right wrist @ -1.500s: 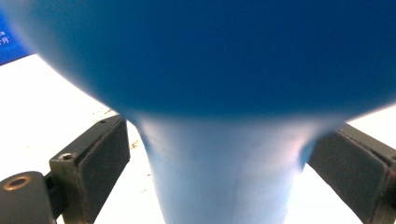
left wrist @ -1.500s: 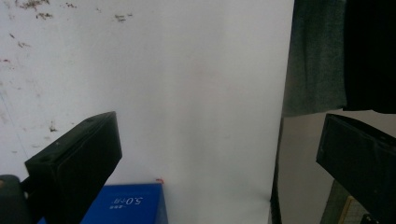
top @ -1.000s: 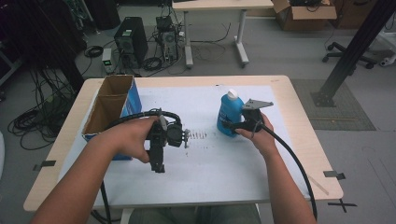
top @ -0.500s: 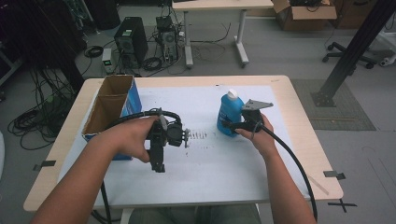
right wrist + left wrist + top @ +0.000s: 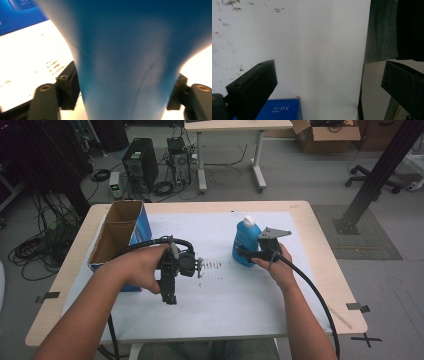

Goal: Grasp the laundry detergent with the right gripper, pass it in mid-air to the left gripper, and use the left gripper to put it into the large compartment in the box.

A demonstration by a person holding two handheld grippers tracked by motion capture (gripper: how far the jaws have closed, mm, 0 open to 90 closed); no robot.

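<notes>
A blue bottle [image 5: 245, 240] with a white cap stands upright right of centre on the white sheet [image 5: 235, 305]. My right gripper [image 5: 248, 254] is shut on the bottle's lower body; in the right gripper view the blue bottle [image 5: 125, 62] sits squeezed between both jaws of the right gripper [image 5: 125, 85]. My left gripper [image 5: 169, 296] is held left of centre, jaws pointing back toward the table's near edge. In the left gripper view the left gripper [image 5: 329, 67] is open wide, with bare white sheet between the jaws.
An open cardboard box [image 5: 117, 232] with a blue side stands at the table's left edge; its blue corner [image 5: 279, 110] shows between the left jaws. Dark crumbs [image 5: 212, 266] lie scattered on the sheet between the two hands. The near table edge [image 5: 362, 100] runs close by.
</notes>
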